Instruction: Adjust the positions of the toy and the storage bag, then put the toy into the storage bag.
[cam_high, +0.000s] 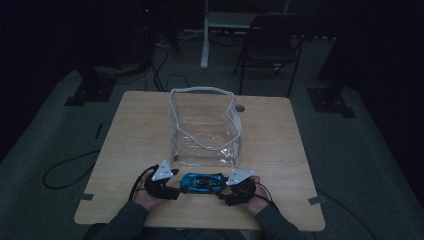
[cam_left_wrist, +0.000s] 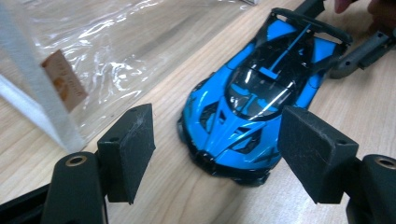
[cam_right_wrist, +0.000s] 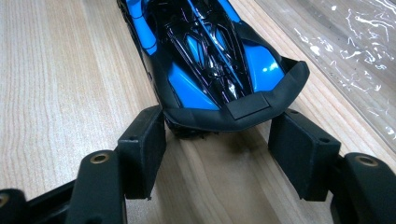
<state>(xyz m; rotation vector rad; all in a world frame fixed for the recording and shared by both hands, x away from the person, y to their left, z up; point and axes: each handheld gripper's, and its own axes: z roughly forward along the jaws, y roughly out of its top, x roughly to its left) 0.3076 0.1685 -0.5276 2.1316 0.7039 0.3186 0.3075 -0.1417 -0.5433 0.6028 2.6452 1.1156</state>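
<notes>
The blue toy car (cam_left_wrist: 261, 100) lies on the counter (cam_high: 280, 150) between both grippers, nose just ahead of the left gripper (cam_left_wrist: 217, 154), tail at the right gripper (cam_right_wrist: 217, 151). Both jaws stand wide, pressing nothing. It looks rigid, glossy, slippery; grip the flanks, not the thin rear wing.

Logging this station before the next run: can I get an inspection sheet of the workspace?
Surface: wooden table, dimly lit.
Job's things: blue toy car lying near the front edge; clear bag standing open behind it.
Clutter: nothing seen.
Grippers: left tool open at the car's nose, pads apart from it; right tool open at the car's tail.
Cables: black cable on the floor at left.
Surroundings: dark chair beyond the table.
</notes>
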